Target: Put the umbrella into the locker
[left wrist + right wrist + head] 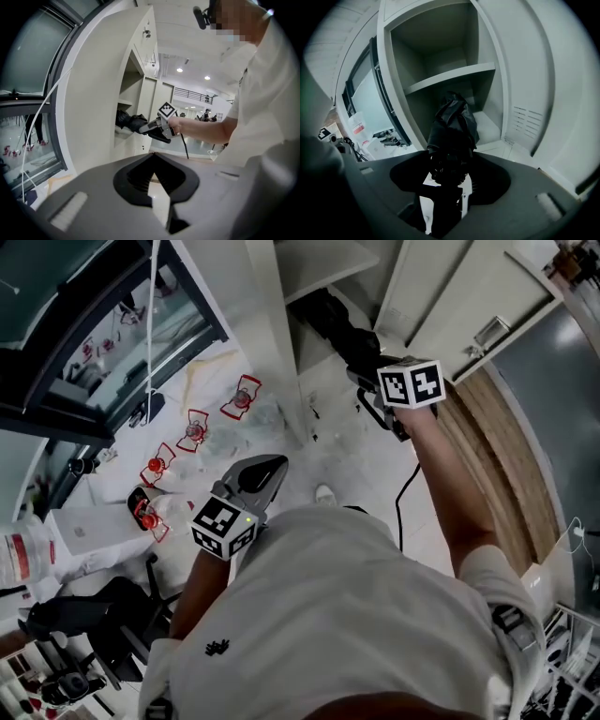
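Folded black umbrella (452, 124), likely light, soft outside but stiff along its shaft, clenched at its near end by the right tongs (449, 183), far end inside the locker (487, 42) under its shelf (450, 75); left tongs (153, 164) closed, empty

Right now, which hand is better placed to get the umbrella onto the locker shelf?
Right. The jaws of the right gripper are shut on the black umbrella, whose far end reaches into the open locker below its shelf. The left gripper holds nothing and hangs away from the locker.
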`<control>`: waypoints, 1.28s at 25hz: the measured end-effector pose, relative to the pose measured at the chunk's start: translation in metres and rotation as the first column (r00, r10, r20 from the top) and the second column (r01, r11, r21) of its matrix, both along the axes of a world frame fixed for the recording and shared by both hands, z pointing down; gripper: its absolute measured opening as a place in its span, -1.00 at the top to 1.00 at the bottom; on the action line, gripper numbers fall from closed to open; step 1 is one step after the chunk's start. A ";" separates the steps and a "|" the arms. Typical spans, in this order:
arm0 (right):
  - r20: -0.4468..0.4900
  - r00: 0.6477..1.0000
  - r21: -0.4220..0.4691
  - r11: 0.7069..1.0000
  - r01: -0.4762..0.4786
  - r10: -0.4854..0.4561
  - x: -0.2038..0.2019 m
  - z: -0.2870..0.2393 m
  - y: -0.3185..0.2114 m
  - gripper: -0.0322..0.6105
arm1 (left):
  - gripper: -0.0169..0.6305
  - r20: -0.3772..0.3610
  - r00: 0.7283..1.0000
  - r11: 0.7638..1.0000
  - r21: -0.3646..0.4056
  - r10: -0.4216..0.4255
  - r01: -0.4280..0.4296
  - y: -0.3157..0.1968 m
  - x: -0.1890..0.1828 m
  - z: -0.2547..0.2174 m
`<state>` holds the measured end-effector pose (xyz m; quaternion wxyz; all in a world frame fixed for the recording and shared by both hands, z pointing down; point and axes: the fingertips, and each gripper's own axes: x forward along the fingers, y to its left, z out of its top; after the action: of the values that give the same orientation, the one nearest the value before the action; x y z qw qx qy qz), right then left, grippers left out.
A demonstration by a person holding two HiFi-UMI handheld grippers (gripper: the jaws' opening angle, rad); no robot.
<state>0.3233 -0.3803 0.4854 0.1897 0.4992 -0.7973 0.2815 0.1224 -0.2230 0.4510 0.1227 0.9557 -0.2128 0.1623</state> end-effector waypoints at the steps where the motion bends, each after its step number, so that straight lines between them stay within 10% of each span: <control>1: -0.003 1.000 -0.002 1.000 0.007 -0.007 0.000 0.001 -0.008 0.13 | 0.78 -0.001 1.000 1.000 0.002 -0.011 0.011 -0.002 0.002 0.000; 32: -0.112 0.993 -0.013 0.999 0.046 -0.047 -0.025 0.038 -0.165 0.13 | 0.78 0.007 0.959 0.958 0.041 -0.283 0.282 -0.031 -0.033 -0.002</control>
<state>0.2982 -0.5449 0.5232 0.2433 0.4945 -0.7952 0.2530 0.0894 -0.2536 0.4489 0.1242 0.9167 -0.3510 0.1452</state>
